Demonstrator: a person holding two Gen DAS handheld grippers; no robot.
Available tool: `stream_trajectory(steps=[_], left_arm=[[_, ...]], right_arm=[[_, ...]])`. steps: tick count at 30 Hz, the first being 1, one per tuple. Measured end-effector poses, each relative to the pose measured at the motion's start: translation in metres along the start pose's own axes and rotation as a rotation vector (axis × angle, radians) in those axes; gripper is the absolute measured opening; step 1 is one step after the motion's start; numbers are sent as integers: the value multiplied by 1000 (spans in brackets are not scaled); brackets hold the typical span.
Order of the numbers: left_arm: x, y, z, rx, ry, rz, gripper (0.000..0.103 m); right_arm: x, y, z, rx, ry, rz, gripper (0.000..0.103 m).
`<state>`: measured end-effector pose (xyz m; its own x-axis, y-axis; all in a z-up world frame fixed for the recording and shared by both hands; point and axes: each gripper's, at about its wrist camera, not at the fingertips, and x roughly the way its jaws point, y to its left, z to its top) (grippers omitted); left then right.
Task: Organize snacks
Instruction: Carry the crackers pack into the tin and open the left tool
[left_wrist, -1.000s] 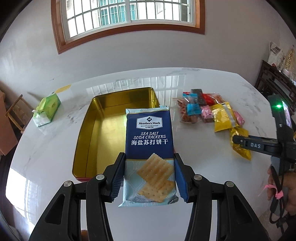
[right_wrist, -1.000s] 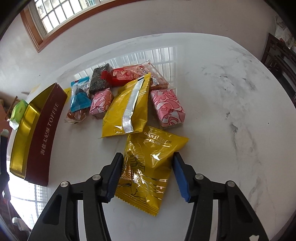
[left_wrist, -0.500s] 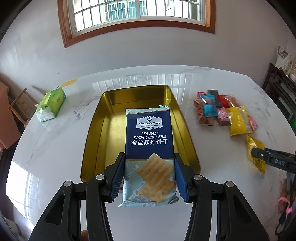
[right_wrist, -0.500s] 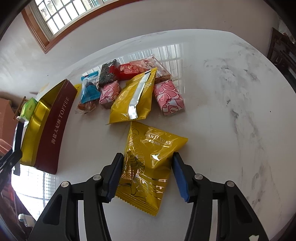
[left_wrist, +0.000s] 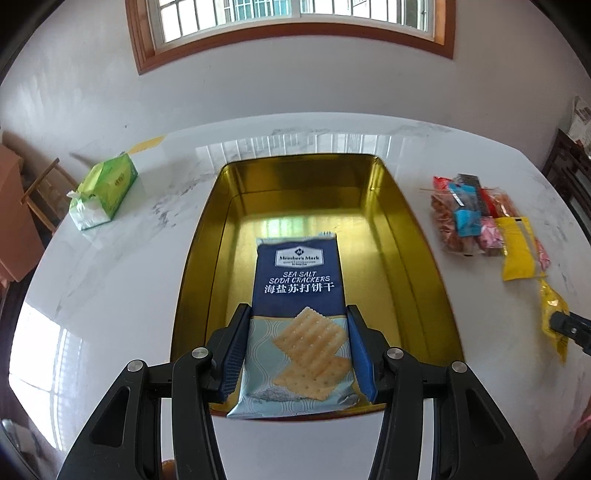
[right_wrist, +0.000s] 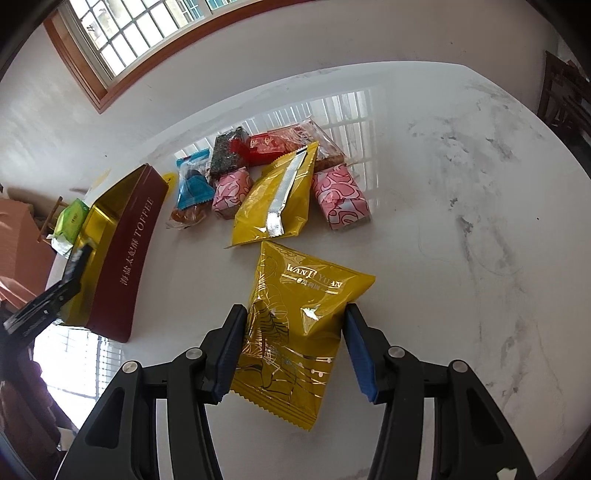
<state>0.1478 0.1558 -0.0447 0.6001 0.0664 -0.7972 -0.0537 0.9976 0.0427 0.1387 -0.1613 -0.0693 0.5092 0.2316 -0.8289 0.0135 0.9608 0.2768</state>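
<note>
My left gripper is shut on a blue soda cracker pack and holds it over the near end of the open gold tin. The tin's maroon side shows at the left of the right wrist view. My right gripper is shut on a yellow Wan Li Yuan snack bag, which pokes forward just above the white marble table. A pile of loose snacks lies beyond it; the pile also shows in the left wrist view.
A green tissue pack lies on the table left of the tin. A wooden chair stands past the left table edge. Dark furniture stands at the far right. The left gripper shows at the tin's near end.
My left gripper has carried the cracker pack forward and over the tin's near end. The right gripper, still holding the yellow bag, has pulled back a little from the snack pile.
</note>
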Motion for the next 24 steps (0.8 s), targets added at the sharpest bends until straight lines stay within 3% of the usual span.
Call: stream_trajectory(steps=[15, 17, 19, 24], left_arm=[[27, 13, 1, -30, 45, 39, 52], [29, 17, 0, -39, 48, 42, 58], [28, 22, 1, -57, 40, 43, 73], [17, 30, -1, -105, -3, -1, 74]], right_arm=[[-2, 2, -2, -9, -1, 25, 50], [-1, 2, -2, -12, 0, 27, 50], [-1, 2, -2, -13, 0, 28, 50], [0, 2, -4, -18, 2, 29, 50]])
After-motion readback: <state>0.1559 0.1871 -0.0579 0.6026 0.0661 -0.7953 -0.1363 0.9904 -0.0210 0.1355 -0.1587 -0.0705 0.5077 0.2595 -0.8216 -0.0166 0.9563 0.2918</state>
